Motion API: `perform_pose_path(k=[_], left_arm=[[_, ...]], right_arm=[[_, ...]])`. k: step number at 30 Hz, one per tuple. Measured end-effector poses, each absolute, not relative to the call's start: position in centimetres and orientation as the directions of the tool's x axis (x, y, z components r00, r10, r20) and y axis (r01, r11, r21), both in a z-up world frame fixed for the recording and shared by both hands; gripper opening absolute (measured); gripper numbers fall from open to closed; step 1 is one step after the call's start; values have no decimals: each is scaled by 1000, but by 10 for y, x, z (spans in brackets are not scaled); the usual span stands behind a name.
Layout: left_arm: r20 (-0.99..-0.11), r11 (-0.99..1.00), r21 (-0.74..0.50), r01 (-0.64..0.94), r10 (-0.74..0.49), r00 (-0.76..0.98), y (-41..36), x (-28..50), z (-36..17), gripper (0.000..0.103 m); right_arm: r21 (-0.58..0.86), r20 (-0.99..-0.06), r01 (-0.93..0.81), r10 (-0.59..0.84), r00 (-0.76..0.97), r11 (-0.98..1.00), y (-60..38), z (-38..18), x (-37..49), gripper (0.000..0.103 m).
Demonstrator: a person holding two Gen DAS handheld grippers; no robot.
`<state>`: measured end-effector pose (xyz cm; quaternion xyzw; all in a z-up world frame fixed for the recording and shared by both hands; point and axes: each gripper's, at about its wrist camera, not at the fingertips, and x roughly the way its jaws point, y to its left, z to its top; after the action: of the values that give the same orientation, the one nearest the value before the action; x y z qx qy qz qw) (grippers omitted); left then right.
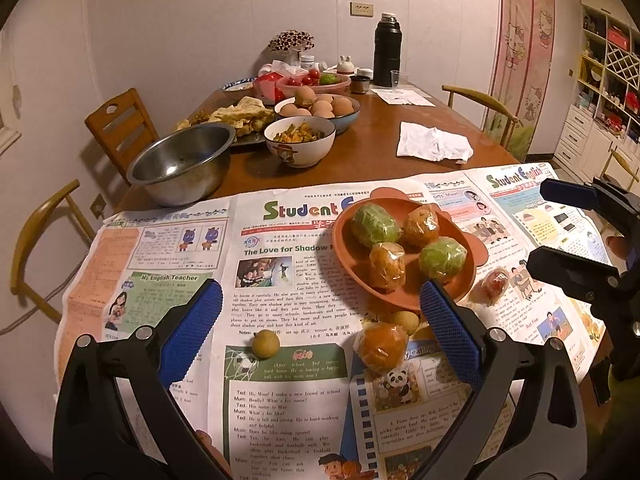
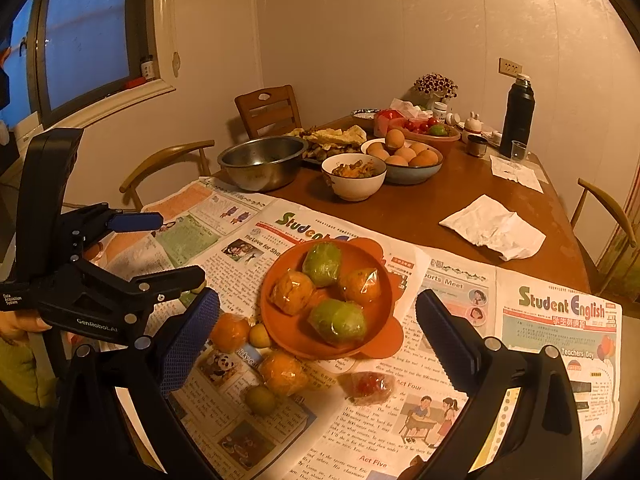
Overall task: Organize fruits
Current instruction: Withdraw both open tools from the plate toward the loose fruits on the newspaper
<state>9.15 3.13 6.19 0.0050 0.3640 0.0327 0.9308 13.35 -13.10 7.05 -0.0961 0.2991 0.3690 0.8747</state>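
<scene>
Left hand-held gripper (image 1: 320,320): jaws spread wide, holding nothing, hovering above the newspaper-covered wooden tabletop (image 1: 420,160). Right hand-held gripper (image 2: 318,326): likewise wide apart and empty. Orange plastic flower-rimmed plate (image 1: 352,256): lies on the printed student newspapers (image 1: 280,400), at 1 o'clock from the left gripper and at 12 o'clock just beyond the right gripper's fingertips. Contents of the plate: two plastic-wrapped green fruits (image 1: 375,225) and two plastic-wrapped orange fruits (image 1: 386,265), four in all, touching one another. Loose on the paper near the plate's near rim: two wrapped oranges (image 2: 282,372), one wrapped small red fruit (image 2: 369,386) and two small round yellow-brown fruits (image 2: 260,400) in the right wrist view. The left wrist view shows one wrapped orange between its fingers, the second mostly hidden behind its right blue finger pad (image 1: 450,334); it shows one yellow-brown fruit at 6 o'clock from the gripper's centre and another just beneath the plate's rim. Far half of the tabletop: one stainless steel bowl (image 1: 182,164), one white ceramic bowl of cooked food (image 1: 300,140), one blue bowl of brown eggs (image 1: 320,110), one black thermos flask (image 1: 387,50), one crumpled white napkin (image 1: 434,144). Right wrist view only: a blue-lit window (image 2: 88,36) at 10 o'clock. Left wrist view only: white shelving (image 1: 600,92) at 2 o'clock.
</scene>
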Motion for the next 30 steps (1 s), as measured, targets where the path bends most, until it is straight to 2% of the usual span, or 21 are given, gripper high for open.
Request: perform_pose_path(k=[18, 30], left_arm=[[-728, 985, 3, -170, 119, 675, 68, 72, 30, 93], [-741, 984, -6, -176, 114, 662, 75, 63, 18, 93]], right_arm=[[69, -638, -704, 574, 513, 706, -134, 47, 122, 98], [92, -689, -705, 556, 465, 703, -135, 17, 112, 98]])
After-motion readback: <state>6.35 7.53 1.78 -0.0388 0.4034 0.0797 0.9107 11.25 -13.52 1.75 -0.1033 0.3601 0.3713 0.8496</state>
